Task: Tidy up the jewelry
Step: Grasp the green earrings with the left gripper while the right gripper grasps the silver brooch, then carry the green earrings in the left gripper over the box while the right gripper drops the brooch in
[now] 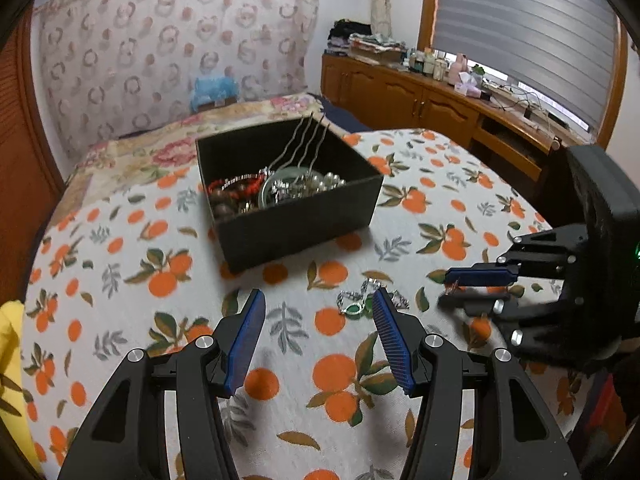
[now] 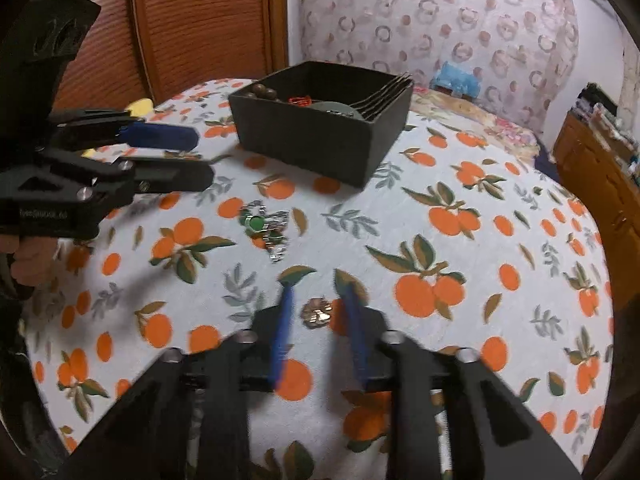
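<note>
Left gripper low over an orange-print cloth, blue pads apart, nothing between them. Silver chain with green stones lying on the cloth just past the right-hand pad, partly hidden by it. Black box farther back, holding beads, a red bracelet, pearls and long metal pins leaning on its far wall. Right gripper entering from the right, jaws nearly together, something small and blurred at the tips. Behind: bed, wooden cabinet, window blinds.
</note>
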The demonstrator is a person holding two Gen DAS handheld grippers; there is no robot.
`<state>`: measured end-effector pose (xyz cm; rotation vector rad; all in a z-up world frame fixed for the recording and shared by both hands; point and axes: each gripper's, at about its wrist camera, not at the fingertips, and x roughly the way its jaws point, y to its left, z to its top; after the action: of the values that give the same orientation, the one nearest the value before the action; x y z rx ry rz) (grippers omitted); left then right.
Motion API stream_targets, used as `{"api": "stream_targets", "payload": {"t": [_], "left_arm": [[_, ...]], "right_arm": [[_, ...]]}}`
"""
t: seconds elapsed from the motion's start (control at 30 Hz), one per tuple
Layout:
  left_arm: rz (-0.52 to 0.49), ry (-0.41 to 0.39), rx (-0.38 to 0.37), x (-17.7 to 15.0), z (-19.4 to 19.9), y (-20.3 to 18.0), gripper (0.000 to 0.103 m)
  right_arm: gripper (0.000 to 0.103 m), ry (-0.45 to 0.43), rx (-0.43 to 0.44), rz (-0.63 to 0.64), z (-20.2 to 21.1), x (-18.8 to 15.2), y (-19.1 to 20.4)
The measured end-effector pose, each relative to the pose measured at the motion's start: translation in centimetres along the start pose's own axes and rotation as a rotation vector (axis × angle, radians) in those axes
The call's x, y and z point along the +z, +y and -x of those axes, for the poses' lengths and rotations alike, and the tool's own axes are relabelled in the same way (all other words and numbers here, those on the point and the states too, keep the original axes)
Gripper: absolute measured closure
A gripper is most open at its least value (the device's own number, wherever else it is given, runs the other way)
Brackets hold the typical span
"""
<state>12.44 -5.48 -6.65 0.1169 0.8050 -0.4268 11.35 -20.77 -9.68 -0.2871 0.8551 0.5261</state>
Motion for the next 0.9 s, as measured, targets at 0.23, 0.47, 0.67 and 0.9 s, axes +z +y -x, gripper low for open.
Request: {"api": "stream_targets", "payload": {"t": [0.23,0.47,0.67,0.9], "left_arm": [[0.011,0.029,-0.023,-0.9,-1.3,-1.2,0.050],[-0.027,0.053,-0.012,-0.5,-2.4,-2.4,0.053],[-0.097,0.093,0.028,0.2,-4.2,-3.3,0.064],[-0.112,0.084,0.012,0.8,-4.6,-3.1,0.073]], "right_arm": [[0.086,-0.023,-0.008,-0.012,0.1,-0.5,-0.5],[0.086,-0.025,-0.002,-0.018,0.1,-0.6,-0.5],[0.086,-0.025,0.004,-0.022,0.2,-0.6,-0.5],[0.086,-0.025,0.007,-0.025,0.1,-0.6,-0.5]]}}
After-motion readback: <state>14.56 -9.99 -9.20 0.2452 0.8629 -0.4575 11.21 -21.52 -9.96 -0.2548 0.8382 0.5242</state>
